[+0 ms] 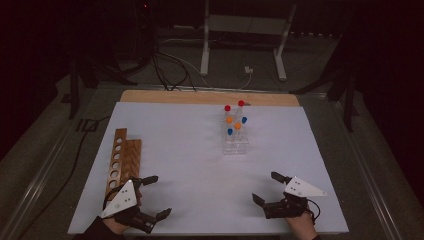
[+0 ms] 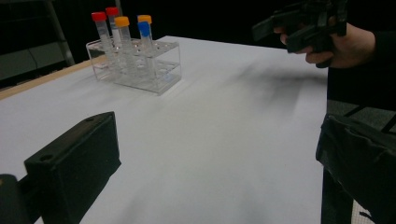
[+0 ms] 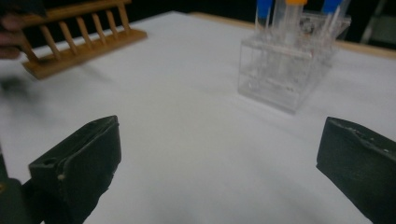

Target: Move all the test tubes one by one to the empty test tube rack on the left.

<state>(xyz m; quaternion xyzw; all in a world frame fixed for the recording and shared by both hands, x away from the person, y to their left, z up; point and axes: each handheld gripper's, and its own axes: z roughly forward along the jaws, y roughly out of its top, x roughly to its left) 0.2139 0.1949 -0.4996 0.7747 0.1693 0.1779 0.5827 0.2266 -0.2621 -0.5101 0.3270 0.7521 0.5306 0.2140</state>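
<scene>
- On the near edge of the white table (image 1: 190, 165), the left gripper (image 1: 153, 196) sits low at the person's left, its jaws spread wide with nothing between them
- At the near right, the right gripper (image 1: 266, 187) rests in the person's hand, jaws likewise spread wide and empty
- Between the two grippers lies bare white tabletop; they are well apart from each other
- Toward the far middle of the table stands a clear plastic rack (image 1: 235, 145), upright, well apart from both grippers
- Six capped tubes (image 1: 234, 122) stand upright in that rack: two with red caps at the far end, two with orange caps in the middle, two with blue caps nearer
- From the left gripper view, the clear plastic rack (image 2: 154, 70) shows at upper left with the capped tubes (image 2: 122, 37) rising from it, and the right gripper (image 2: 303, 25) is seen farther off at upper right, held in a hand
- From the right gripper view, the clear plastic rack (image 3: 285, 70) stands ahead to the right, blurred, with blue and orange caps cut off by the top edge
- A wooden rack (image 1: 121, 155) lies along the table's left side, just beyond the left gripper; whether the gripper touches it cannot be told
- That wooden rack (image 3: 79, 39) shows at upper left in the right gripper view, its rungs visible
- A strip of bare wooden board (image 1: 210, 97) runs along the table's far edge
</scene>
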